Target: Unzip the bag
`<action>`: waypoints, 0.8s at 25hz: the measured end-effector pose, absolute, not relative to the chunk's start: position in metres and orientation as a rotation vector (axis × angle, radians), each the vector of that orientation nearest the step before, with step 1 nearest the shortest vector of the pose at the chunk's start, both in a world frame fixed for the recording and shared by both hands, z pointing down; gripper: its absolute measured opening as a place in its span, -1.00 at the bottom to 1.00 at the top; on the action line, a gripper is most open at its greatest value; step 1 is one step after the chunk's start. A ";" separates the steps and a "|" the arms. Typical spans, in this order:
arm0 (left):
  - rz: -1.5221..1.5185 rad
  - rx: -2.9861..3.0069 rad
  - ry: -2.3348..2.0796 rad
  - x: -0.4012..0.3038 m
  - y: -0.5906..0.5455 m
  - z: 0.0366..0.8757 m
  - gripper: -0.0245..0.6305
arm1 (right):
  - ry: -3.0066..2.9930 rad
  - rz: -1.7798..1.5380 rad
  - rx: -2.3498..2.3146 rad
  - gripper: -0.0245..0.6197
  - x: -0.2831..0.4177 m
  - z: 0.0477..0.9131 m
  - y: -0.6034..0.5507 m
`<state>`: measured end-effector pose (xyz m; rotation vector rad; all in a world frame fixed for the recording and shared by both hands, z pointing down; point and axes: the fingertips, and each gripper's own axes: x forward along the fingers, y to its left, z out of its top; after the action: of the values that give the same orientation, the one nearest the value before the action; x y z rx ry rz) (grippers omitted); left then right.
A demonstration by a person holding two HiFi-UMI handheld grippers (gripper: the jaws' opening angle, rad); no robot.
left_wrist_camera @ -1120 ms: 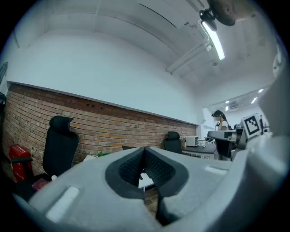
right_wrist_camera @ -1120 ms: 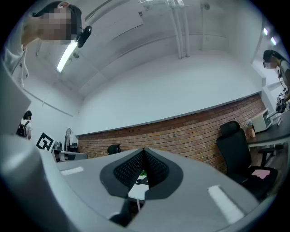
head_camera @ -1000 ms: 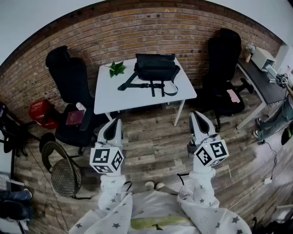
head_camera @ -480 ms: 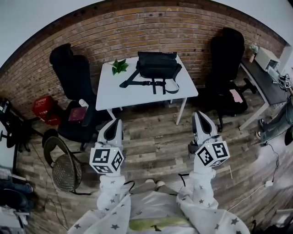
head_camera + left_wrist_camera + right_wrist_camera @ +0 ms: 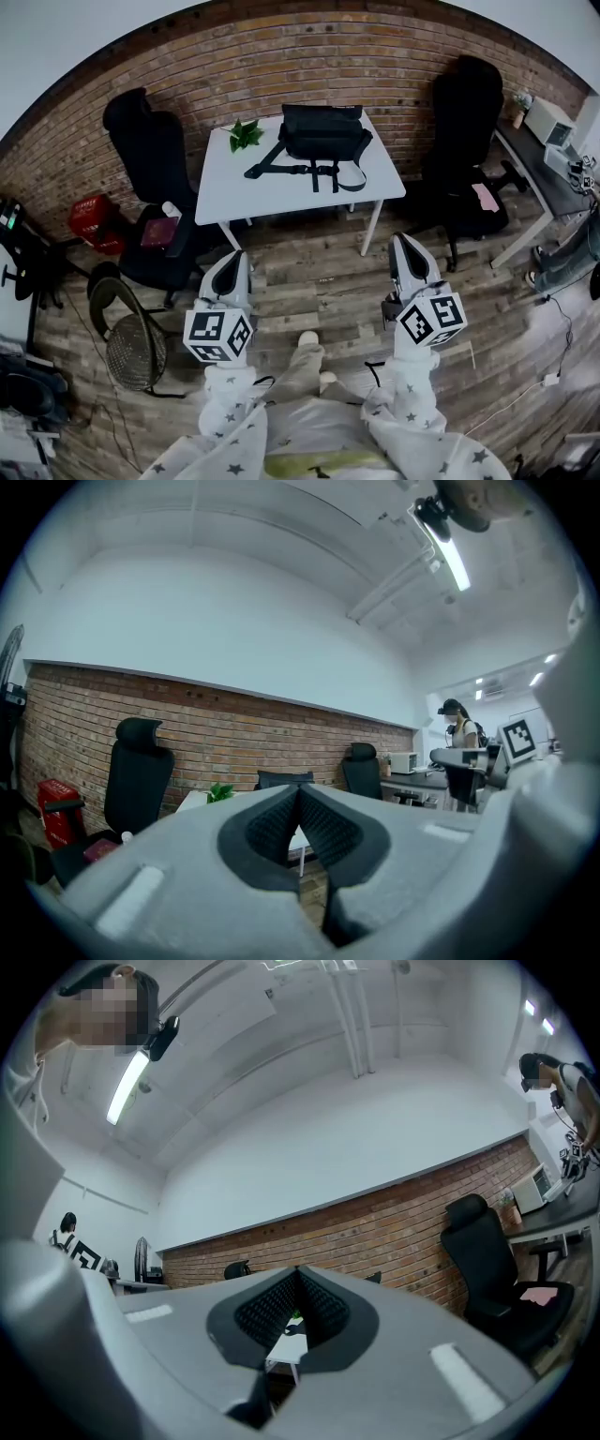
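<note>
A black bag lies on the far half of a white table against the brick wall, its straps trailing toward me. Both grippers hang over the wooden floor, well short of the table. My left gripper is shut and empty, as is my right gripper. In the left gripper view the jaws meet tip to tip and part of the bag shows behind them. The right gripper view shows its jaws touching, with the table edge seen through the gap.
A small green plant stands on the table's left corner. Black office chairs flank the table on the left and right. A mesh chair and red basket sit at left, a desk at right. A person stands far off.
The view has shifted slightly toward the table. Both grippers sit a little lower in the picture, and my foot has stepped forward between them.
</note>
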<state>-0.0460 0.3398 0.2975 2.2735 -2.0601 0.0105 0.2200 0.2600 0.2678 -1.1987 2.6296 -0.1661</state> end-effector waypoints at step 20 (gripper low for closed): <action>-0.014 2.281 -2.013 -0.100 0.173 0.310 -0.93 | 2.625 -0.196 -1.247 -0.92 0.167 0.282 0.101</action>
<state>-0.0995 0.1733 0.3095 2.2807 -2.0134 -0.0145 0.1667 0.1013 0.2824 -1.2468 2.6253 -0.1959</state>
